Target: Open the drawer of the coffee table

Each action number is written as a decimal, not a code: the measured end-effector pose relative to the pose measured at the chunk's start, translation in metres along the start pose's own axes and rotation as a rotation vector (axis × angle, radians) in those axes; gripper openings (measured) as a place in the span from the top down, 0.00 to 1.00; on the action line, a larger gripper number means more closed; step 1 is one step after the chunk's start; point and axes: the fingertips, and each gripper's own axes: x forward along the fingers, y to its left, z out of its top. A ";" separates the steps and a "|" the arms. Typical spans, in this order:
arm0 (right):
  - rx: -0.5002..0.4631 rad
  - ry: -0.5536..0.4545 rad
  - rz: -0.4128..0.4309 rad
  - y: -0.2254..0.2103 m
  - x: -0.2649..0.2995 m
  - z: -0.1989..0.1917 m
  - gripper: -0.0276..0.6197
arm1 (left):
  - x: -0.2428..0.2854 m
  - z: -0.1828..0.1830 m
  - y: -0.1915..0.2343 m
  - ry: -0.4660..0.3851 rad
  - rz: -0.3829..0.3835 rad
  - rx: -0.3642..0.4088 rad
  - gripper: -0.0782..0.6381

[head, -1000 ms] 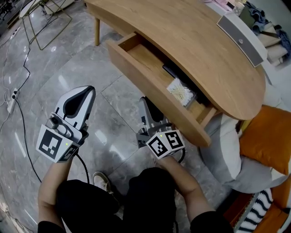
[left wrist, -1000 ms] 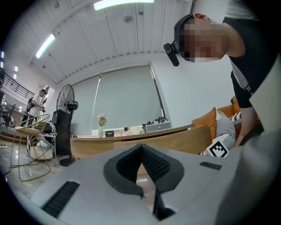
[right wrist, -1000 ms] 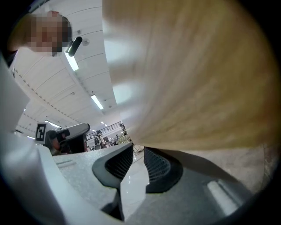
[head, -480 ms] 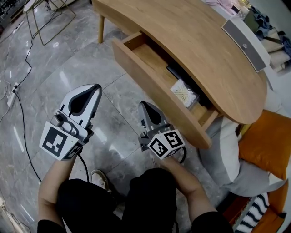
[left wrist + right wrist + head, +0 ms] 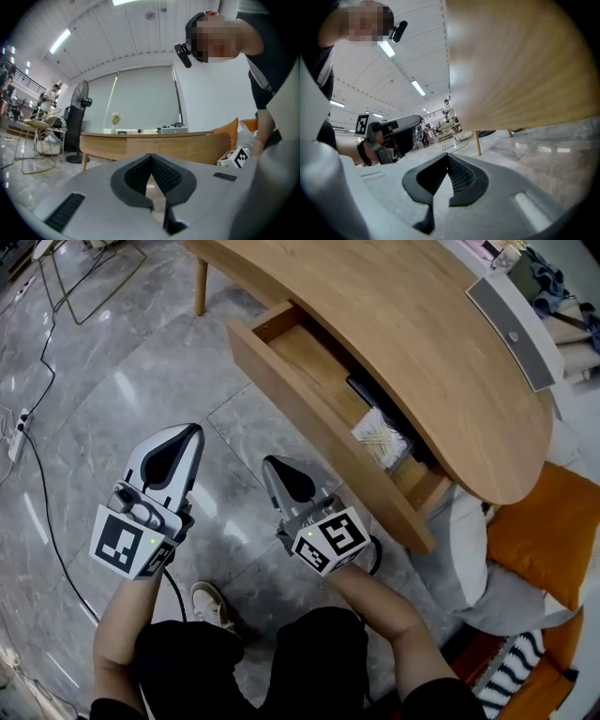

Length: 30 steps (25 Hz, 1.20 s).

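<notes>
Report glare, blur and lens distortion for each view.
Head view: sharp, with white glare patches on the polished floor and mild bowing toward the edges. Left gripper view: fisheye circle with black corners, and the ceiling light strip is blown out. Right gripper view: same fisheye, and the close drawer front is smeared and soft.

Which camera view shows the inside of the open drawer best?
The head view: it looks down into the drawer and shows the things lying inside. The left gripper view shows only its wooden front from the side; the right gripper view only a close wooden surface, probably that front.
</notes>
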 end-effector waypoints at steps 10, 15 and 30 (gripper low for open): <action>0.059 0.102 -0.036 0.039 -0.014 0.054 0.95 | -0.031 0.018 -0.026 0.169 0.052 -0.074 0.88; 0.097 0.115 -0.111 0.047 -0.037 0.094 0.95 | -0.045 0.054 -0.041 0.211 0.085 -0.117 0.88; 0.112 0.051 -0.498 0.039 -0.174 0.348 0.95 | -0.027 0.281 -0.093 0.184 0.069 -0.154 0.88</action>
